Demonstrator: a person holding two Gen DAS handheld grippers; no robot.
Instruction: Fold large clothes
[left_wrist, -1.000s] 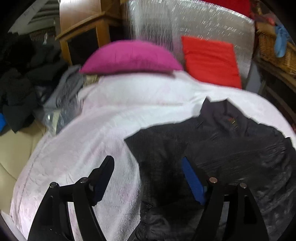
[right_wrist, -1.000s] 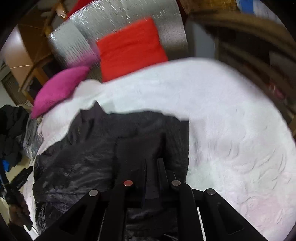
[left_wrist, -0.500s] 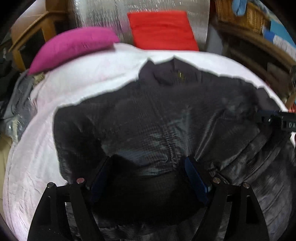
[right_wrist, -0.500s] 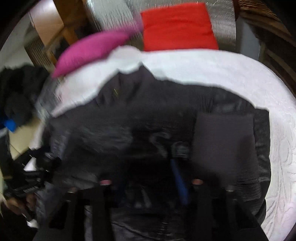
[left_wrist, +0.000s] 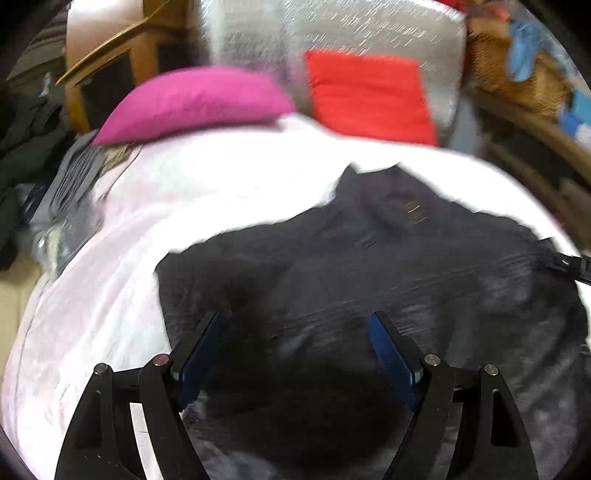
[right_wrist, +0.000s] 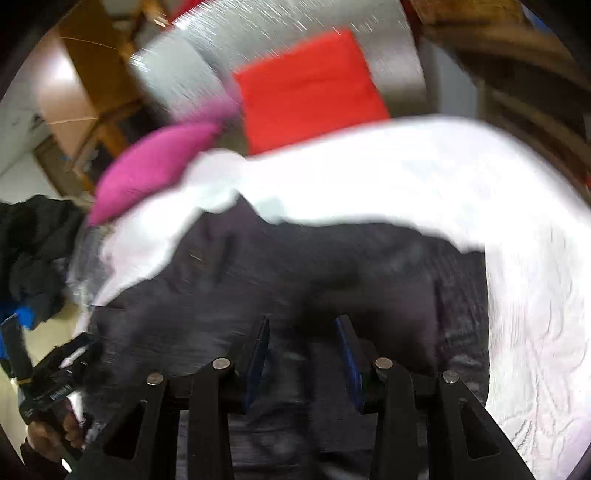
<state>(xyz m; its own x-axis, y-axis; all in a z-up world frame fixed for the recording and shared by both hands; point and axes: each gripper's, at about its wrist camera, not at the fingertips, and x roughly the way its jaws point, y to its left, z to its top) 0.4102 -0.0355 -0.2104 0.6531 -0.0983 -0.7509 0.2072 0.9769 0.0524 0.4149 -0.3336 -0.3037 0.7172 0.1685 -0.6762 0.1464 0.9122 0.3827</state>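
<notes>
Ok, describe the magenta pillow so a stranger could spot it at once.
Start at the white bedspread with the dark garment on it. At its far edge, the magenta pillow lies flat; its neighbour, the red cushion, leans upright against the silvery headboard.

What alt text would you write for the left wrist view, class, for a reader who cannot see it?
A dark garment lies spread on a white bedspread, with the left gripper above it, jaws wide open and holding nothing. Behind are a pink pillow and a red cushion. The picture is blurred.
</notes>
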